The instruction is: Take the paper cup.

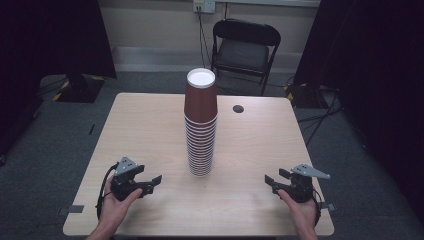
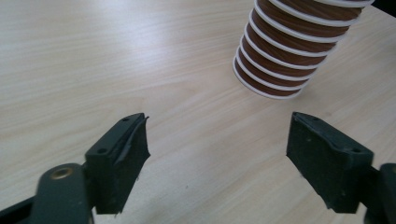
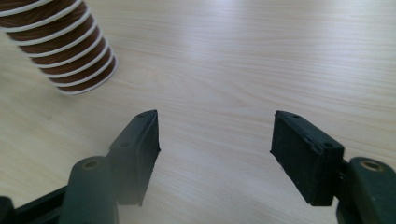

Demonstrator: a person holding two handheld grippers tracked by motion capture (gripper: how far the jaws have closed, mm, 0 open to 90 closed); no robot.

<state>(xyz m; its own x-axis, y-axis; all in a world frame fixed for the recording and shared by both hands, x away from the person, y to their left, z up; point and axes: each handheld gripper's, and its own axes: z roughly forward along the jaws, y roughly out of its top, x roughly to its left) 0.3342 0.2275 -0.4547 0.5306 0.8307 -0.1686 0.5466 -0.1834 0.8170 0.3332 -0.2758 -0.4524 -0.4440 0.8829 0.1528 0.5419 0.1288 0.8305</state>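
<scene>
A tall stack of brown paper cups (image 1: 201,130) with white rims stands upside down at the middle of the wooden table (image 1: 145,125). A person's left hand holds my left gripper (image 1: 152,184) near the front left, pointing toward the stack; its jaws are wide apart with nothing between them. My right gripper (image 1: 274,179) rests at the front right, also open and empty. The left gripper view has the stack's base (image 2: 280,65) at upper right, beyond the left gripper (image 2: 219,126). From the right gripper (image 3: 215,121), the stack (image 3: 74,56) sits at upper left.
A round cable hole (image 1: 238,108) lies in the tabletop behind and right of the stack. A black folding chair (image 1: 245,47) stands beyond the far table edge. Dark curtains hang on both sides, and cables run over the grey carpet (image 1: 320,120).
</scene>
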